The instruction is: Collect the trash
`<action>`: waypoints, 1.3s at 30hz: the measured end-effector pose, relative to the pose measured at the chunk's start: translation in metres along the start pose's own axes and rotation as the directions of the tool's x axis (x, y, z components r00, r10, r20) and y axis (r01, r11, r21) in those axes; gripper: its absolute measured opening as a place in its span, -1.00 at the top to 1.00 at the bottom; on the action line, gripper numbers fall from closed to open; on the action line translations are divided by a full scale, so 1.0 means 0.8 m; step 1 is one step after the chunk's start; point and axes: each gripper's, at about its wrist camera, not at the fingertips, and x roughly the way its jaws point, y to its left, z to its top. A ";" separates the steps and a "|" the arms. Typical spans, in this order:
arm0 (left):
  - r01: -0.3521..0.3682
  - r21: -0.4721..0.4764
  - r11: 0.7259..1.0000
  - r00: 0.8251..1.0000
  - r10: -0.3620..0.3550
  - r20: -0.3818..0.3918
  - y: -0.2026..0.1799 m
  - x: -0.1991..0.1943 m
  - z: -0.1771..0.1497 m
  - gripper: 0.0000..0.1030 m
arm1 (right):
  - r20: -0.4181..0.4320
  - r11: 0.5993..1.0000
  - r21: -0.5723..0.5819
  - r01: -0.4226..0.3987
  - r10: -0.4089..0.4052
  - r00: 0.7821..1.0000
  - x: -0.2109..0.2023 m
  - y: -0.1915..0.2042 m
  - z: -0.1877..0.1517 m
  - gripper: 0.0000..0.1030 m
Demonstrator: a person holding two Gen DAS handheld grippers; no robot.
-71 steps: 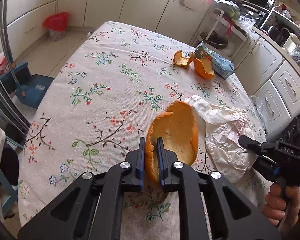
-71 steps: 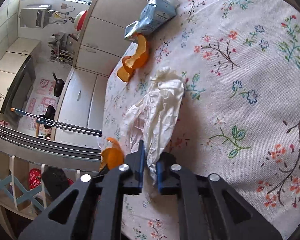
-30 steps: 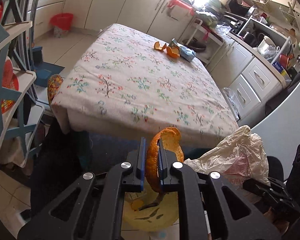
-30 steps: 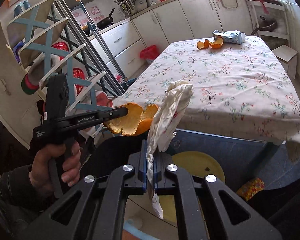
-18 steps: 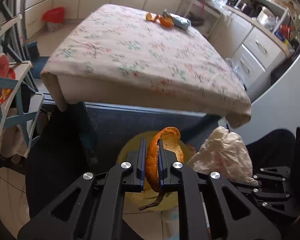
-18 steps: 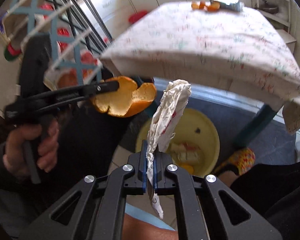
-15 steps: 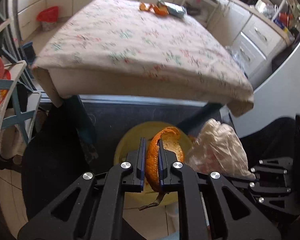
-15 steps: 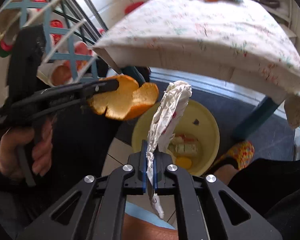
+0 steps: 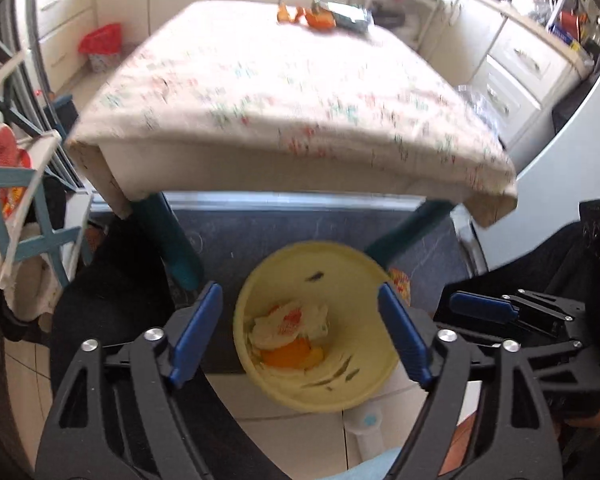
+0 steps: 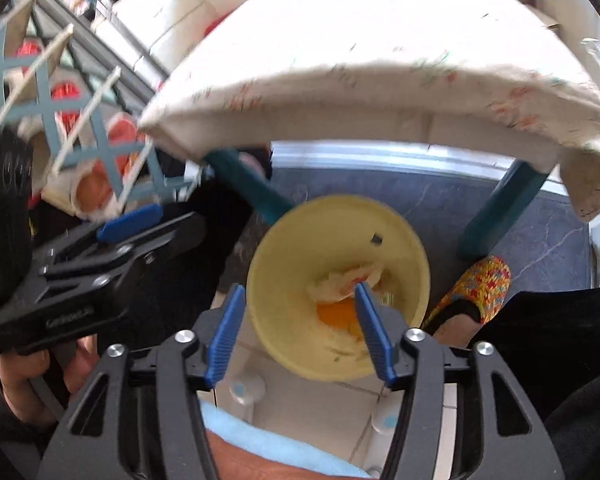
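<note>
A yellow bin (image 9: 320,380) stands on the floor below the table's near edge, also in the right wrist view (image 10: 404,240). Inside lie the crumpled white paper (image 9: 288,322) and orange peel (image 9: 290,358); both also show in the right wrist view, the paper (image 10: 340,280) above the peel (image 10: 336,314). My left gripper (image 9: 300,332) is open and empty above the bin. My right gripper (image 10: 298,330) is open and empty above it too. More orange peel (image 9: 316,18) and a crushed carton (image 9: 350,14) lie at the table's far end.
The table with a flowered cloth (image 9: 284,92) stands on teal legs (image 9: 172,240). A blue-and-white rack (image 9: 8,168) stands at left. A red bin (image 9: 102,44) sits by the cabinets. A foot in a colourful slipper (image 10: 476,288) is beside the yellow bin.
Both grippers have opened over the yellow bin. The orange peel and the crumpled paper have dropped out of them and now lie inside the bin.
</note>
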 end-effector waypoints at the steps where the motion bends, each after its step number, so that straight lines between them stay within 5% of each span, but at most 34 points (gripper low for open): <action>1: -0.005 -0.005 1.000 1.000 0.005 0.024 0.000 -0.006 0.002 -0.59 | 0.026 1.000 0.007 -0.005 0.005 1.000 -0.006 -0.001 0.000 -0.12; 7: -0.029 -0.052 0.998 0.984 0.038 0.176 0.009 -0.044 0.013 -0.68 | 0.222 1.000 -0.002 0.017 -0.016 0.975 -0.042 0.005 0.002 -0.23; 15: -0.049 -0.071 0.996 0.943 0.070 0.325 0.010 -0.081 0.017 -0.82 | 0.445 0.988 -0.069 0.136 -0.091 0.891 -0.080 0.026 -0.001 -0.44; 28: -0.066 -0.080 0.995 0.913 0.093 0.398 0.007 -0.093 0.018 -0.85 | 0.532 0.983 -0.071 0.170 -0.106 0.840 -0.098 0.030 0.000 -0.50; 39: -0.075 -0.087 0.993 0.918 0.103 0.382 0.013 -0.079 0.023 -0.85 | 0.541 0.980 -0.092 0.174 -0.097 0.835 -0.094 0.035 0.005 -0.51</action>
